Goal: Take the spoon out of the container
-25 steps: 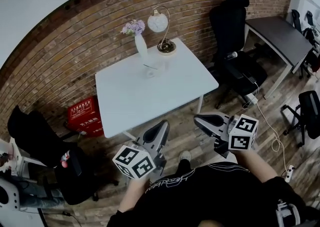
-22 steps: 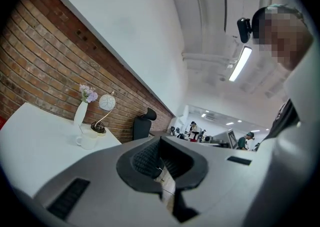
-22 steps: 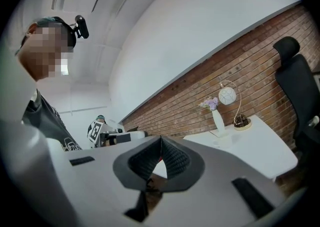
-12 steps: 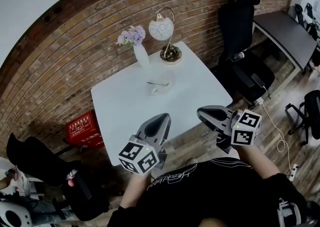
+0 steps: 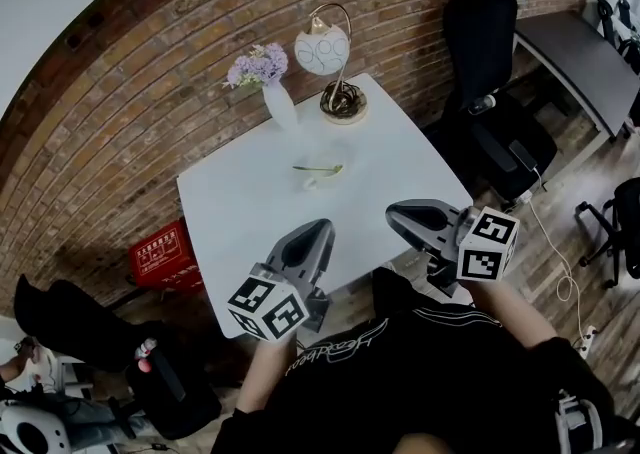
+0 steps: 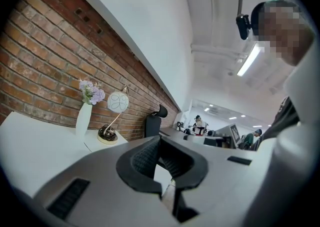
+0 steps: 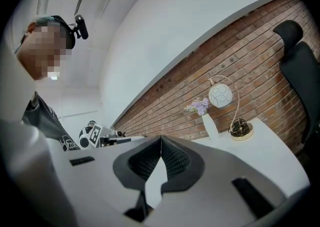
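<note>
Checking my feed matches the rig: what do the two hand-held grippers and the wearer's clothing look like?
The left hand-held gripper and right hand-held gripper: grey moulded shells, black ribbed pads, each carrying a white cube of black square markers. Black top, white lettering.

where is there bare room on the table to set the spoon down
The table is bare left of the container out to its left edge, and right of it toward the right corner. It is crowded at the far corner, where the vase and lamp stand behind the container.
</note>
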